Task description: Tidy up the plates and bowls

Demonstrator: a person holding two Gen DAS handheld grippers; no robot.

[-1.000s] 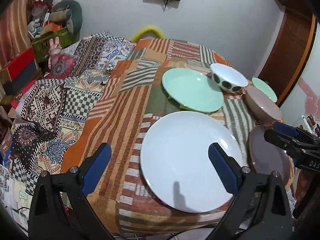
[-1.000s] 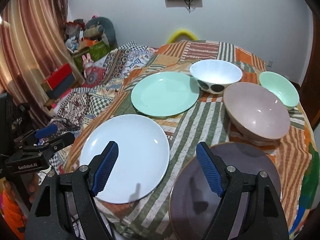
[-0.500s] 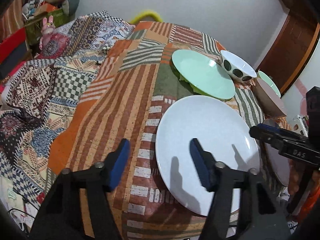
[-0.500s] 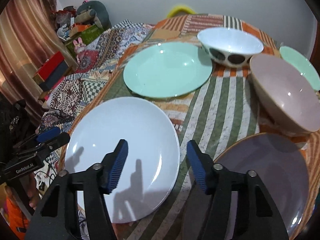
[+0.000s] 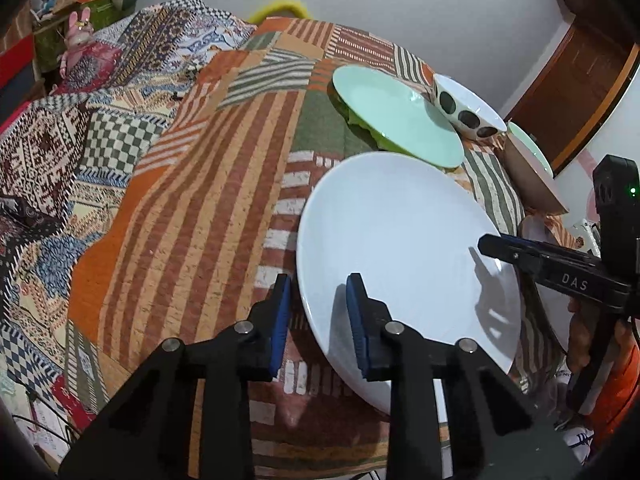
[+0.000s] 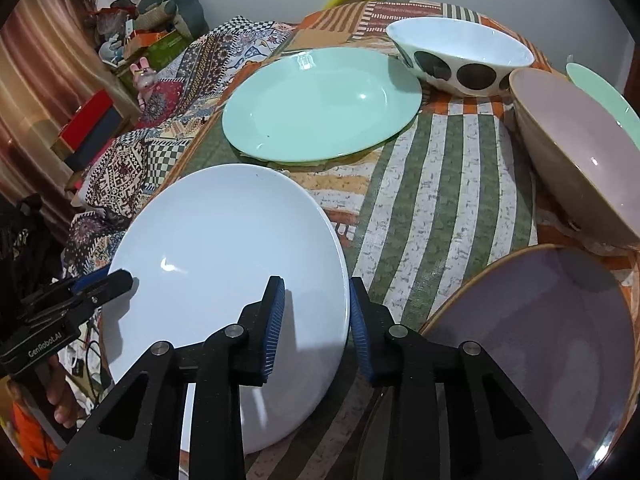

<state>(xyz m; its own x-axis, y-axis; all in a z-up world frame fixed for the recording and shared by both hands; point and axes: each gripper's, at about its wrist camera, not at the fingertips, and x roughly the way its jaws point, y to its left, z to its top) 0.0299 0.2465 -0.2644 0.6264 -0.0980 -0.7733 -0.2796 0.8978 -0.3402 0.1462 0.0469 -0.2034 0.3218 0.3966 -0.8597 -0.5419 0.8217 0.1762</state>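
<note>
A large white plate lies on the patchwork tablecloth near the front edge; it also shows in the right wrist view. My left gripper is open, its jaws straddling the plate's left rim without clamping it. My right gripper is open, its jaws straddling the plate's right rim. Behind sit a mint green plate, a white bowl with dark dots, a pinkish-grey bowl, a small mint bowl and a purple-grey plate.
The round table is covered by a striped patchwork cloth. To the left lies a patterned blanket with boxes and soft toys beyond. A wooden door stands at the far right. The white wall is behind the table.
Both grippers moved down and forward to the white plate and narrowed from wide open, each now straddling an opposite rim. The plate stays on the cloth.
</note>
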